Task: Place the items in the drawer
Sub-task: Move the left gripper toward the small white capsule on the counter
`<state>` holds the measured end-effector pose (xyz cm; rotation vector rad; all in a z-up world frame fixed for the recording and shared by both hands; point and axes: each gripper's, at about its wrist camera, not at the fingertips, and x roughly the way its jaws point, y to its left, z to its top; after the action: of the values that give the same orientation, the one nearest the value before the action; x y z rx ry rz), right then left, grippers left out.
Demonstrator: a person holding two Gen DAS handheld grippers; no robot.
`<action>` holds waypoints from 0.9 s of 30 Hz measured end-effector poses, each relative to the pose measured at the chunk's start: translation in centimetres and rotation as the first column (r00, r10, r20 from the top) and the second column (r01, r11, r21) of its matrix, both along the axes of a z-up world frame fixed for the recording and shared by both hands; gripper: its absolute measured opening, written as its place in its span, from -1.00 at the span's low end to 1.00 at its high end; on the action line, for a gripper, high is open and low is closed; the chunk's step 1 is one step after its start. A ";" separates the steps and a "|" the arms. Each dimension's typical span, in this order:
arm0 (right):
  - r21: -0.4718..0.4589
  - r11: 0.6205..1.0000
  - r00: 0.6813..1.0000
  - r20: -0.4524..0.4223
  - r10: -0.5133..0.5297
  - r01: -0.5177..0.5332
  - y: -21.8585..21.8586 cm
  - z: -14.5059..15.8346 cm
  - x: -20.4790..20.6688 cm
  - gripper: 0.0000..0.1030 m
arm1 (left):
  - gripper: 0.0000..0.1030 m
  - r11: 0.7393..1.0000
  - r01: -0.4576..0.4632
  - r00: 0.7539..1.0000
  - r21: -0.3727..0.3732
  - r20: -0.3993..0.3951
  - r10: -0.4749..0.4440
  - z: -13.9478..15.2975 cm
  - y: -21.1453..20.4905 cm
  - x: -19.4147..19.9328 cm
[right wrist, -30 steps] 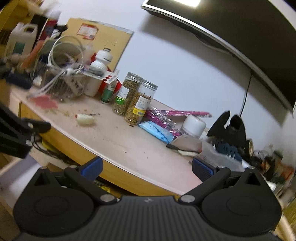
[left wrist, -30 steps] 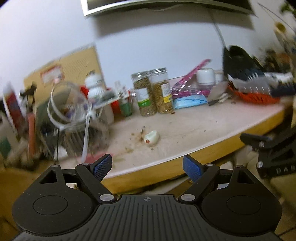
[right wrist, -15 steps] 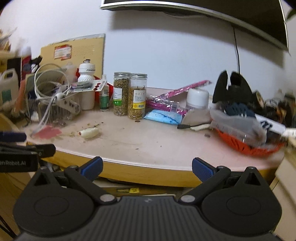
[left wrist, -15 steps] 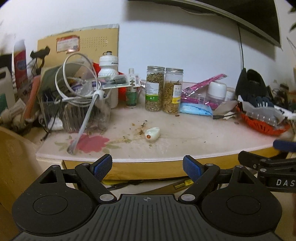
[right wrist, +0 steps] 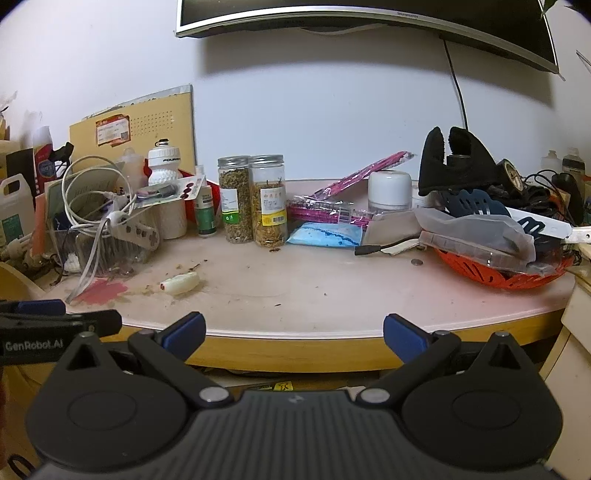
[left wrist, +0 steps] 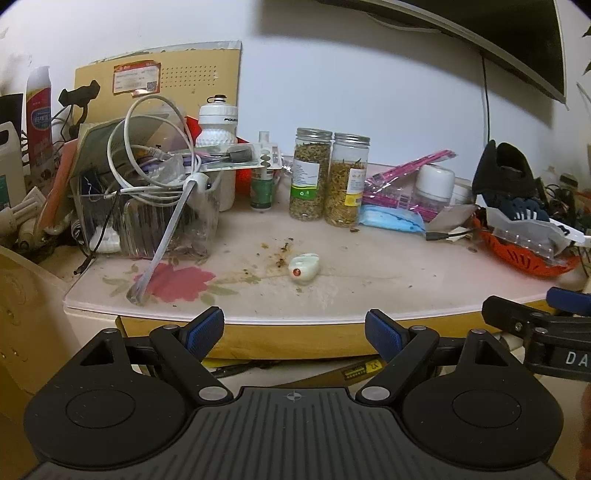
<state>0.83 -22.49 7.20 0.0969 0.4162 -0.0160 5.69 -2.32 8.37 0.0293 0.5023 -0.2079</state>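
A cluttered table (left wrist: pixel 369 295) (right wrist: pixel 332 291) faces both grippers. A small white object with a red dot (left wrist: pixel 303 268) (right wrist: pixel 180 283) lies near its front. Two jars of dried herbs (left wrist: pixel 327 181) (right wrist: pixel 253 201) stand behind it, next to a blue packet (left wrist: pixel 391 218) (right wrist: pixel 325 234) and pink packets (right wrist: pixel 332 212). My left gripper (left wrist: pixel 295 334) is open and empty, in front of the table edge. My right gripper (right wrist: pixel 293 334) is open and empty, also short of the edge. Each gripper shows at the side of the other's view. No drawer front is clearly in view.
A clear box with cables (left wrist: pixel 147 206) (right wrist: pixel 96 229) stands at the left with a white bottle (left wrist: pixel 218 129) behind. An orange basket (left wrist: pixel 524 254) (right wrist: pixel 502 269) with bags and a black item (right wrist: pixel 454 162) sits at the right. A monitor (right wrist: pixel 369 14) hangs above.
Both views have swung level and steadied, facing the table squarely. Both grippers stay open and empty.
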 end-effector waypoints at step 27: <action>-0.025 0.999 1.000 -0.008 0.026 -0.026 0.9 -0.7 2.0 0.99 | 0.64 0.997 0.049 0.998 0.065 0.022 -0.051 -3.0 -2.2 7.1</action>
<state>2.83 -21.54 6.50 0.0662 0.4244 0.0042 12.76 -4.53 5.42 0.1076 0.4850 -0.2400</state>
